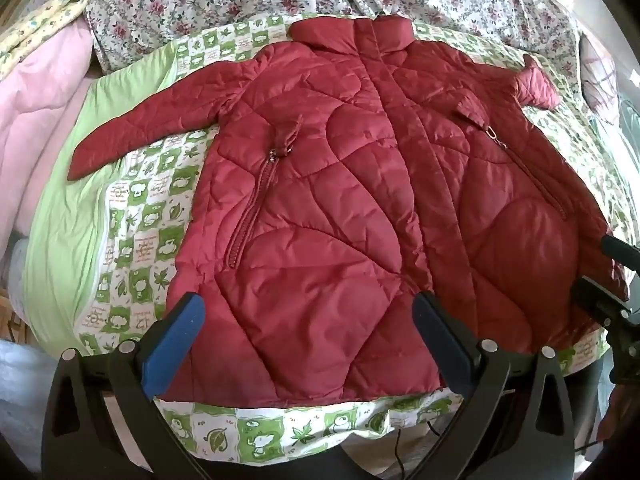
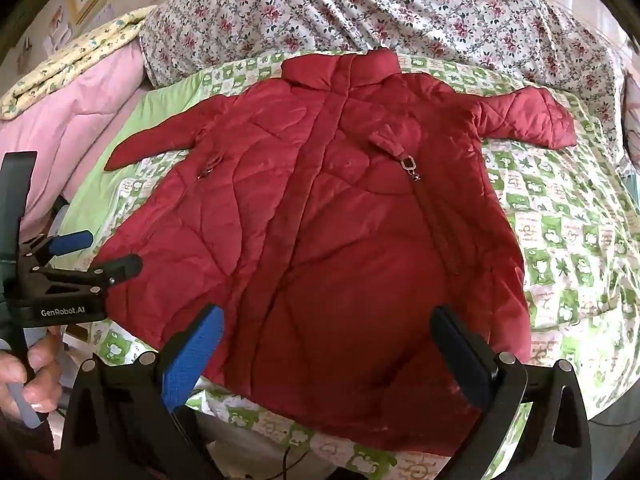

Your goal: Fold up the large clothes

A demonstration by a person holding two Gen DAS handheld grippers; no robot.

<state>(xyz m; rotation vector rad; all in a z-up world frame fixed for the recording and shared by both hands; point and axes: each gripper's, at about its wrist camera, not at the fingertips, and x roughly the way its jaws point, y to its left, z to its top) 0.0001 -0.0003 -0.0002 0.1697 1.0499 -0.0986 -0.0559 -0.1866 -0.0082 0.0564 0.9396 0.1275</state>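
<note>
black gripper frames, blue-padded jaws, silver screws, "genrobot.ai" lettering.

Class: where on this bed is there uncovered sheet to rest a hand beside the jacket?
Green-checked sheet shows below the long sleeve, below the short sleeve, and along the near hem. The red jacket fills the middle.

Both wrist views look down close from the bed's near edge, sharing the red jacket filling mid-frame.
</note>
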